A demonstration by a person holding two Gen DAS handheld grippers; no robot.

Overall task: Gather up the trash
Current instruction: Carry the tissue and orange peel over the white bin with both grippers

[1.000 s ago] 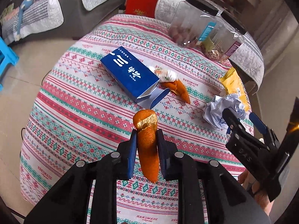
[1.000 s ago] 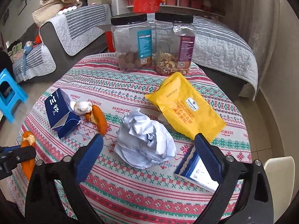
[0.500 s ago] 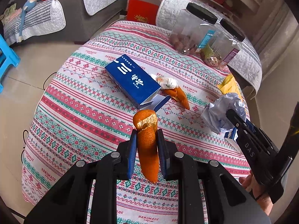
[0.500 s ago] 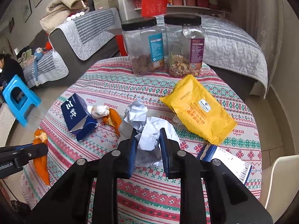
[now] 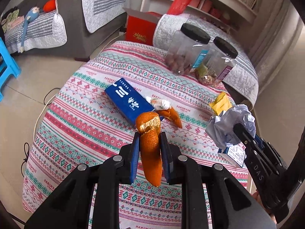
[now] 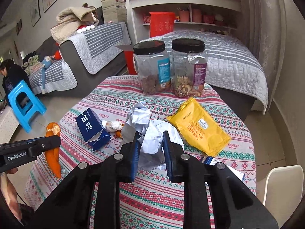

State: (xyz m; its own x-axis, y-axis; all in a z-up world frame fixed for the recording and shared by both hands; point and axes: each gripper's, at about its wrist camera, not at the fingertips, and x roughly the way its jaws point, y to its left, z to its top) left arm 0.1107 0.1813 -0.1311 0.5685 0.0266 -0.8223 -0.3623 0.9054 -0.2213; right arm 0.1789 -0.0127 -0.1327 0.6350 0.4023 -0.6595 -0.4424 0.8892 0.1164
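My left gripper point(image 5: 149, 141) is shut on a long strip of orange peel point(image 5: 150, 148), held above the patterned tablecloth point(image 5: 80, 126); the peel also shows in the right wrist view point(image 6: 53, 152). My right gripper point(image 6: 149, 139) is shut on a crumpled white paper ball point(image 6: 150, 131), lifted off the table; the ball also shows in the left wrist view point(image 5: 228, 126). On the table lie an open blue carton point(image 5: 127, 101), a small white wrapper point(image 5: 159, 104) and a second piece of orange peel point(image 5: 174, 116).
Two clear jars with black lids point(image 6: 152, 66) point(image 6: 188, 66) stand at the table's far edge. A yellow snack bag point(image 6: 198, 127) and a blue-white box point(image 6: 221, 167) lie right. A sofa point(image 6: 91, 47), a blue stool point(image 6: 24, 105) and a white chair point(image 6: 282, 189) surround the table.
My right gripper closed on the paper ball and lifted it off the table. My left gripper rose with the orange peel held throughout.
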